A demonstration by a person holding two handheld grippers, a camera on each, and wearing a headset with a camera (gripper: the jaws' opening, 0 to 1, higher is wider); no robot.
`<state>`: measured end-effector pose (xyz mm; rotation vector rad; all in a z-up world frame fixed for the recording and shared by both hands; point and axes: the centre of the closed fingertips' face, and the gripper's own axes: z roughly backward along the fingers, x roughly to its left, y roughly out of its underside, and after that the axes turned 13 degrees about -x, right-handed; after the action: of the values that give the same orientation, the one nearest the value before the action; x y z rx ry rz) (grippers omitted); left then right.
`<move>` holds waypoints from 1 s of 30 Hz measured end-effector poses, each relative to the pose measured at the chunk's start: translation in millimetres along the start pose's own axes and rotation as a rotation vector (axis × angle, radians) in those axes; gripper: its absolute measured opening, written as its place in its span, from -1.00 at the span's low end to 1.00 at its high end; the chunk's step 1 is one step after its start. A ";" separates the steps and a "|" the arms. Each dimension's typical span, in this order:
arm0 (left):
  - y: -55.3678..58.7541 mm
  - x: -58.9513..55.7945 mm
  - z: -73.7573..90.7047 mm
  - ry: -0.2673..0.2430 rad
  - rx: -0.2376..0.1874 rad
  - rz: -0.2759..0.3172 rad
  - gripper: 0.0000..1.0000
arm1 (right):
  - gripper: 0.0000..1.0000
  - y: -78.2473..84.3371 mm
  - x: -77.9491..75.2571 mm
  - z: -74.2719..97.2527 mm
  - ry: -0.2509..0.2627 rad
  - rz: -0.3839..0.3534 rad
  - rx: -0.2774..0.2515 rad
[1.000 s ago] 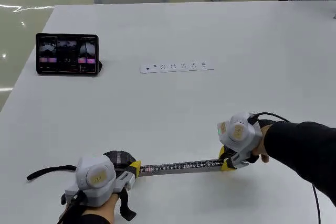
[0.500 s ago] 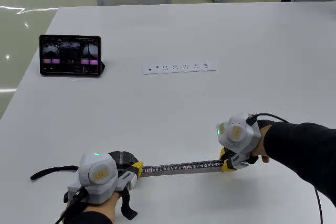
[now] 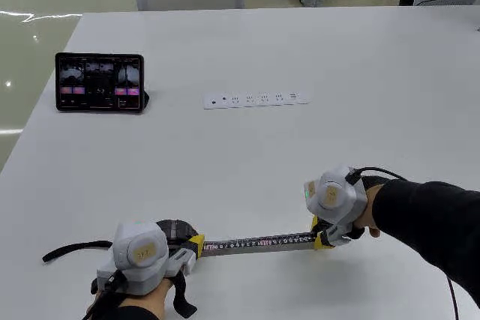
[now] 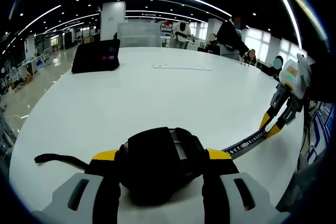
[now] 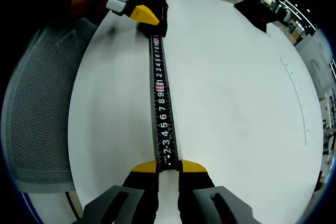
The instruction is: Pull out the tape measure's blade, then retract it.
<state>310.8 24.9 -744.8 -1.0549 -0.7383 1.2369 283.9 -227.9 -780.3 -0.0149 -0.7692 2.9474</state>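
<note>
Right tool (image 5: 168, 167) nearer case (image 4: 160, 158), flat blade (image 5: 160, 103)

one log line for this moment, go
left gripper: shut on tape measure case | right gripper: shut on blade at its tip | blade: pulled out across table

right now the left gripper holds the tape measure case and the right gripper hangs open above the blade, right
No. The right gripper is shut on the blade's end, not open above it, as the right gripper view shows. The left gripper does hold the tape measure case.
</note>
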 end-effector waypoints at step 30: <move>1.5 -0.9 -0.8 0.013 0.023 -0.003 0.17 | -0.82 -25.3 4.6 -14.7 0.022 -0.001 0.003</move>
<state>310.8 23.8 -746.4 -1.0420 -0.7139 1.2317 282.1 -198.3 -780.8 -0.0460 -0.7622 2.9422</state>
